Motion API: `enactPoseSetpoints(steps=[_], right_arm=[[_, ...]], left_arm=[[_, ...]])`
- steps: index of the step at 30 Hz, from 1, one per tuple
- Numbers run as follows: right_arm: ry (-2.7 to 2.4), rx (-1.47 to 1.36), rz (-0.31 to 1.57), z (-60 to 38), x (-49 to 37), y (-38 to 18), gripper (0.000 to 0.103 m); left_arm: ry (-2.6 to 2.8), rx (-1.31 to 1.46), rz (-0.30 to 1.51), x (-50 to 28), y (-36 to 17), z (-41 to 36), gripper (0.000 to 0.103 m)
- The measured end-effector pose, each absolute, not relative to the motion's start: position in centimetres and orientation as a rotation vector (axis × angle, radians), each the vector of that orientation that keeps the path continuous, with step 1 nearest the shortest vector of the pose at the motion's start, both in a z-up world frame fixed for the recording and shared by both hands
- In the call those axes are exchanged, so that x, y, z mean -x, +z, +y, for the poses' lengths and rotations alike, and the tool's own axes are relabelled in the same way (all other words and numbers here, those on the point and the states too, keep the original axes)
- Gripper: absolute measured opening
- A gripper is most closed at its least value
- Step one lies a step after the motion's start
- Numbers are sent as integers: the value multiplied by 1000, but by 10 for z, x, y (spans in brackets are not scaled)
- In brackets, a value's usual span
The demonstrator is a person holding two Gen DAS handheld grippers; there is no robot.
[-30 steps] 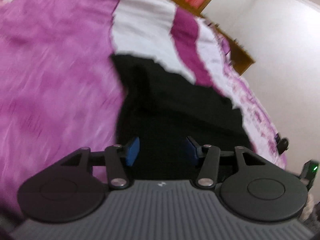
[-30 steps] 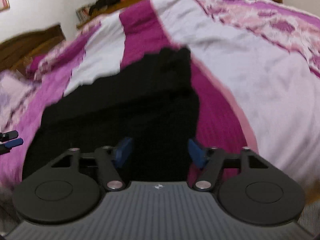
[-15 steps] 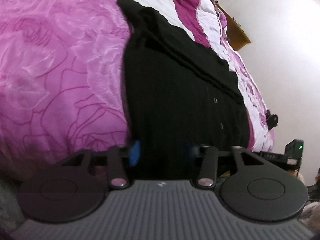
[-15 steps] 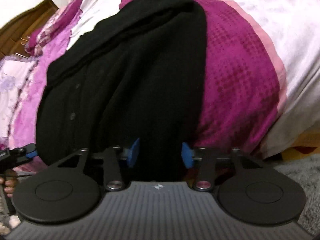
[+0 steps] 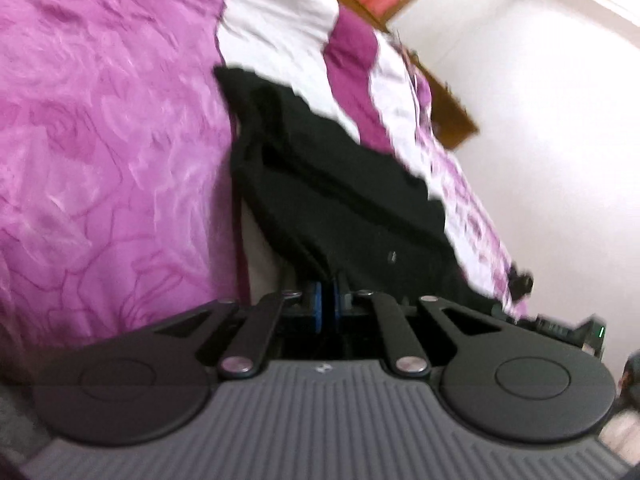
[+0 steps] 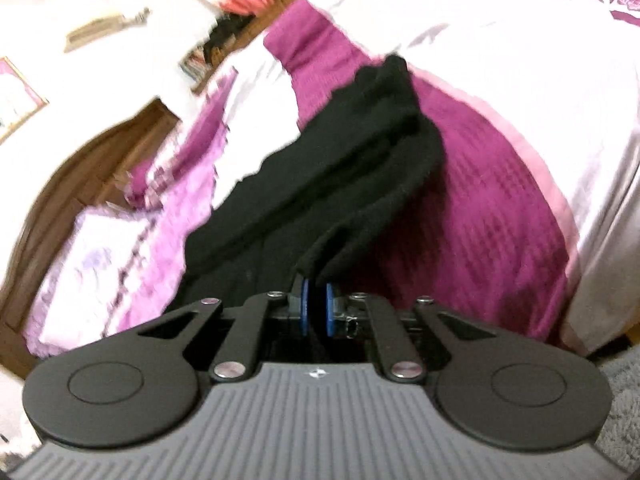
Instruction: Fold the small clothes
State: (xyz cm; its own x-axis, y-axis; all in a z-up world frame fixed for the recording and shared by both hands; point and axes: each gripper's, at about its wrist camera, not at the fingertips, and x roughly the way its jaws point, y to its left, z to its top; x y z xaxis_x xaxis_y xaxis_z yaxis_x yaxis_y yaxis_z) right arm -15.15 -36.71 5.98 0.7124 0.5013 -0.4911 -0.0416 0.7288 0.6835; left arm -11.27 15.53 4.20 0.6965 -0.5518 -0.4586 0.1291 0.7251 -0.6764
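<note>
place: home bedroom | cues: bed with purple bedspread, wooden headboard (framed picture on wall)

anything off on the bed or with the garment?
Nothing damaged or spilled. The black garment lies bunched in long ridges on the bedspread, its near edge lifted where the left claw and right claw pinch it. Both frames are blurred.

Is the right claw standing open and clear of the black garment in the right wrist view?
No: the right claw is shut, its blue pads pinching a fold of the black garment.
</note>
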Motion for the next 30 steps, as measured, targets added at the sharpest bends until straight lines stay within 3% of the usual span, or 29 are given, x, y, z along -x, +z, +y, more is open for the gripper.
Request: enactPoseSetpoints(steps=[8,19,30], right_arm=[[341,-833,585,-389,143,69,8],[382,-716,459,-390,95,117,8],[339,-597,468,-371,-27,133,8]], left_arm=[[-398,751,568,104,83,166,6],[-369,671,473,47,116,170,6],[-327,617,482,-37,113,172,6]])
